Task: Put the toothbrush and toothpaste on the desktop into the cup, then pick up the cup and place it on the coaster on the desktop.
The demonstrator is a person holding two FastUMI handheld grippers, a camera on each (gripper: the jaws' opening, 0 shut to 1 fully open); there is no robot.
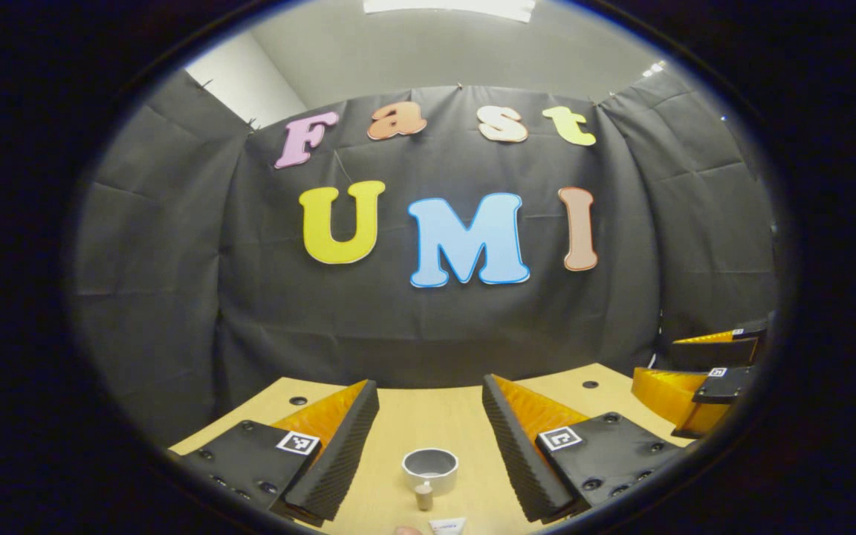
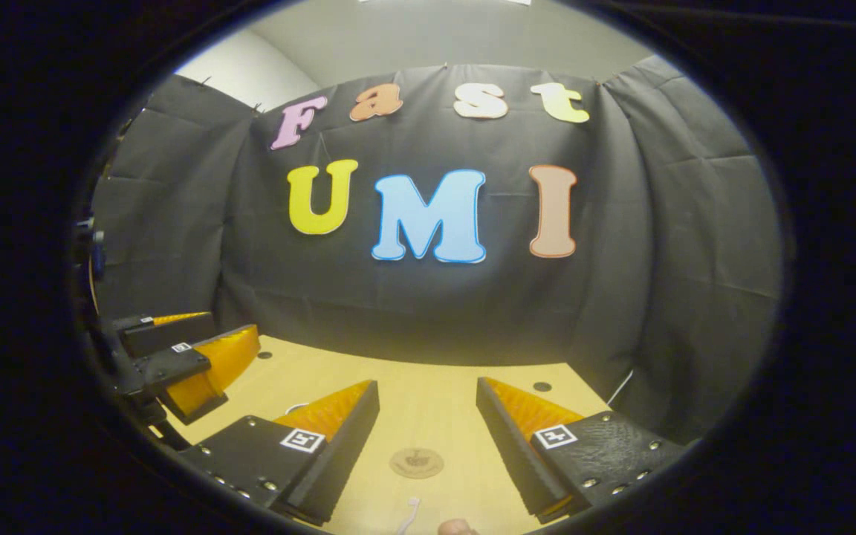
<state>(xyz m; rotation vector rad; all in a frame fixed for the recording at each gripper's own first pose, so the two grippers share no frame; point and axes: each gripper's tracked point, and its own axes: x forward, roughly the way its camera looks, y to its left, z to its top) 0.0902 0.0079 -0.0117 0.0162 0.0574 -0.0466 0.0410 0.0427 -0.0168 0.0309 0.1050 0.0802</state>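
Worktop [image 1: 413, 423] of pale wood is carrying an upright grey round cup [image 1: 429, 469] between the released left tool [image 1: 428, 416]; the right tool [image 2: 428, 412], also released, is flanking a round brown coaster [image 2: 416, 462].

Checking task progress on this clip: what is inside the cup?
Nothing can be seen in the cup: its visible inner wall is bare in the left gripper view. The near rim hides the bottom. A small cork-like piece stands on the desk just before it.

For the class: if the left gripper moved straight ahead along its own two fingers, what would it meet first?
Probably the cup, which stands on the desktop between the open left gripper's fingers. A small cork-like object sits nearer but lower; depth is unclear.
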